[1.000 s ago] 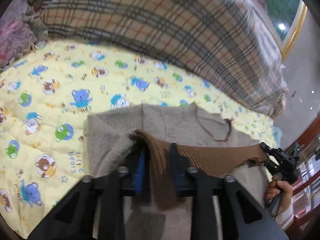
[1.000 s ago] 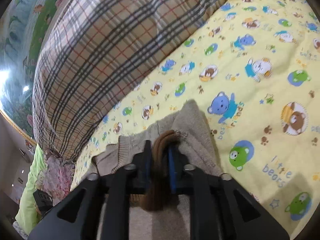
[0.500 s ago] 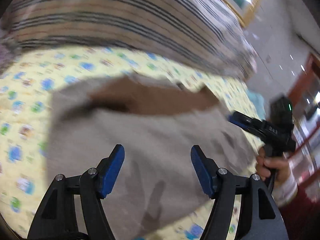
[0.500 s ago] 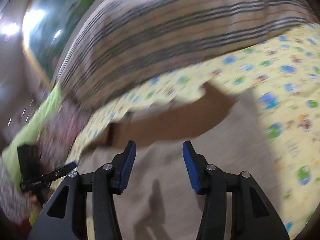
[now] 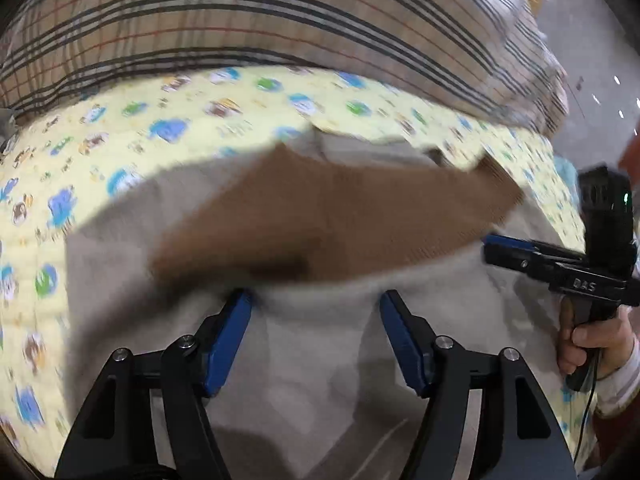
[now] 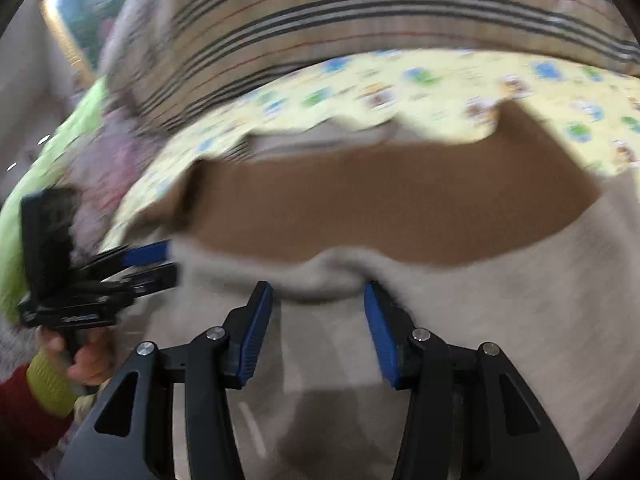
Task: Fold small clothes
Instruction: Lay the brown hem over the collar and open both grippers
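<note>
A small beige knit sweater (image 5: 320, 360) with a brown ribbed band (image 5: 340, 220) lies folded on the yellow bear-print quilt (image 5: 120, 140). The brown band lies across its upper part. My left gripper (image 5: 316, 300) is open and empty just above the beige cloth below the band. My right gripper (image 6: 318, 292) is open and empty over the same cloth (image 6: 480, 320), near the brown band (image 6: 400, 208). The right gripper also shows at the right edge of the left wrist view (image 5: 520, 252), and the left gripper at the left of the right wrist view (image 6: 148, 264).
A plaid pillow or cover (image 5: 280, 20) lies along the far edge of the quilt, also seen in the right wrist view (image 6: 360, 12). Green and pink bedding (image 6: 60, 140) sits to the far left there. Both views are motion-blurred.
A second ago both grippers were shut on the brown band. They have let it go, opened, and drawn back, and the band now lies on the folded sweater.
</note>
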Motion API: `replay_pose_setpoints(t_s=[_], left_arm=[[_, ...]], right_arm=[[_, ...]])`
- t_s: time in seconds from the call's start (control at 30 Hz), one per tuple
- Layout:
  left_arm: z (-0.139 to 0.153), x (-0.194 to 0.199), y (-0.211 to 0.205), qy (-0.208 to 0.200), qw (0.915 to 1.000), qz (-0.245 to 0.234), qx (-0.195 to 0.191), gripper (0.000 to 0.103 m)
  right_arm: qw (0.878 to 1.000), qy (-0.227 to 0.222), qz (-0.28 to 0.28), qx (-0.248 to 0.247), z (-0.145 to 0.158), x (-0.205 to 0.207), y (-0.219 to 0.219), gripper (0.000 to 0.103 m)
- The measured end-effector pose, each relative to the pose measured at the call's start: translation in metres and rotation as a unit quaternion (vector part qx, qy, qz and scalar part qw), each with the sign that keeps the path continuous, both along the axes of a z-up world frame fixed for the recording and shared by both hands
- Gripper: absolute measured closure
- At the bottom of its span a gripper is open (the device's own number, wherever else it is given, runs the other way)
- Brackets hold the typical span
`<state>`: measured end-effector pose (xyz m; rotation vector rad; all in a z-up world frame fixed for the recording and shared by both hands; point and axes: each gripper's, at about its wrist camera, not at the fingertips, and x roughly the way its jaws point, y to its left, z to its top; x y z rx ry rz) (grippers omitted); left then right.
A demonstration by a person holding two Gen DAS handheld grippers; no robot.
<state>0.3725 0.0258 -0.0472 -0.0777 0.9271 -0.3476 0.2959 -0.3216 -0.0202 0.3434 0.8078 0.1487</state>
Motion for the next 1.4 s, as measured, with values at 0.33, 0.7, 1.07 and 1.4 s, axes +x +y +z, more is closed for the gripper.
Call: replay_pose_setpoints(t_s=[0.33,0.7,1.07,1.4], left_arm=[[0.01,0.03,0.084,-0.013,0.9834,0.141,-0.113,0.043],[0.029,-0.062,0.079,-0.015,0.9851,0.133,-0.108,0.038],[0.017,-0.173,0.031,0.005,0.9929,0.065,-0.099,0.033],[0.003,-0.202,0.058,0.037,0.9916,0.111,-0.055,0.038]], right_arm=[[0.971,-0.084,-0.218,0.044,0.01,-0.051,-0.099,0.054],[0.971,-0.1,-0.207,0.061,0.022,-0.127,-0.062,0.043],[0.985,-0.066,-0.14,0.072,0.001,-0.186,-0.015,0.036],[0.965,-0.08,-0.244,0.051,-0.005,-0.235,-0.042,0.035]])
